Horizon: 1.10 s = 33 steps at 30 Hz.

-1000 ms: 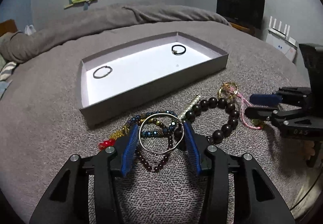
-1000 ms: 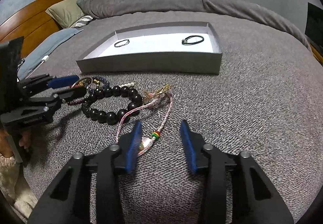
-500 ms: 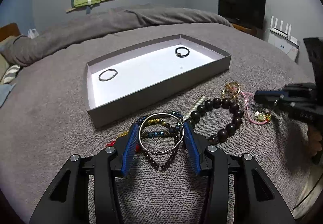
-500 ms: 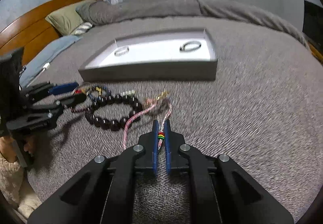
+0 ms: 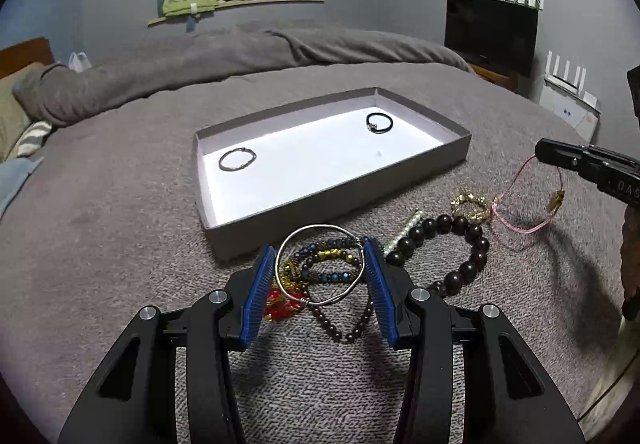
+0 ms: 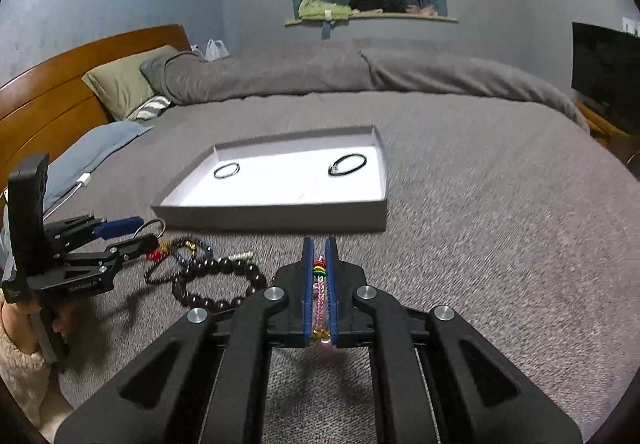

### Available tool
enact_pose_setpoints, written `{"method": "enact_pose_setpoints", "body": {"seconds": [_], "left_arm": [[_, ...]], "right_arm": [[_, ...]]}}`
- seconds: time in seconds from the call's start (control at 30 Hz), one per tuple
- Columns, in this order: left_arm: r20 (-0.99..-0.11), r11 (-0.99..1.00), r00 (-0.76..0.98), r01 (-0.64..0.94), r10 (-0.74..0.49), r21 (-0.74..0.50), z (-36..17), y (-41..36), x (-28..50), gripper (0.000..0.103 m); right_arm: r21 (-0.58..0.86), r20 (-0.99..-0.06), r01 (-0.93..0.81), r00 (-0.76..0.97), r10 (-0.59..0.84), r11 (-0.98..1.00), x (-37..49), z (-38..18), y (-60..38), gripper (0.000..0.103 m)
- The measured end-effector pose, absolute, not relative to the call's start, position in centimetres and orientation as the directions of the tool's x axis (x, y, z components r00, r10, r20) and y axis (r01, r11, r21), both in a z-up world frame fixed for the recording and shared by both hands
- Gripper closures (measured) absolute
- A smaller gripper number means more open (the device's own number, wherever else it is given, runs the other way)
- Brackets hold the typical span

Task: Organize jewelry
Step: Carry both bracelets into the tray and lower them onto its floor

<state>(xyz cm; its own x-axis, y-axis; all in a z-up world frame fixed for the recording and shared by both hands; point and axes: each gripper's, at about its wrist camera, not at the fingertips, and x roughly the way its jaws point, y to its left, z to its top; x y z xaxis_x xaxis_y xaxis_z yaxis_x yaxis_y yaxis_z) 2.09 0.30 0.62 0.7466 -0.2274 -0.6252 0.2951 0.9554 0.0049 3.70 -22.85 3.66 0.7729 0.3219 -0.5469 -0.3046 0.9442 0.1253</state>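
While two dark bands already lie inside the tray [image 5: 424, 159], most pieces wait just outside its near wall. Left gripper [image 5: 320, 276] clamps the silver bangle [image 5: 320, 230]; right gripper [image 6: 319, 284] pinches the pink cord bracelet [image 5: 520, 219], neither yet over the tray.

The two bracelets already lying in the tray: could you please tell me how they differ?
The thin grey bracelet lies near the tray's left end; the black cord bracelet lies near its right end. The grey one looks plain and paler; the black one is darker, with a small clasp or bead. Both lie flat on the white floor.
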Motion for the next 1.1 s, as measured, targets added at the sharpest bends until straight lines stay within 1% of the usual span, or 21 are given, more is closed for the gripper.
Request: {"method": "enact_pose_setpoints", "body": {"seconds": [0.47, 0.7, 0.87, 0.97, 1.1], "left_arm": [[-0.627, 0.958, 0.747, 0.288, -0.22, 0.007, 0.6, 0.9, 2.2, 0.055], [-0.618, 0.965, 0.756, 0.26, -0.215, -0.017, 1.5, 1.5, 2.9, 0.055], [-0.586, 0.974, 0.788, 0.225, -0.187, -0.008, 3.5, 2.1, 4.1, 0.055], [-0.574, 0.977, 0.799, 0.215, -0.179, -0.006, 4.7, 2.3, 5.3, 0.055], [-0.581, 0.982, 0.798, 0.189, -0.158, -0.006, 5.5, 2.3, 8.1, 0.055]], "right_arm": [[0.136, -0.506, -0.267, 0.809, 0.299, 0.954, 3.8, 5.5, -23.8, 0.097], [0.12, -0.483, -0.263, 0.827, 0.287, 0.957, 4.7, 6.7, -23.3, 0.097], [0.113, -0.453, -0.244, 0.85, 0.268, 0.963, 6.8, 8.4, -22.9, 0.097], [0.155, -0.439, -0.25, 0.849, 0.293, 0.956, 8.7, 9.4, -22.7, 0.097], [0.192, -0.43, -0.25, 0.848, 0.31, 0.949, 11.5, 9.7, -21.7, 0.097]]}}
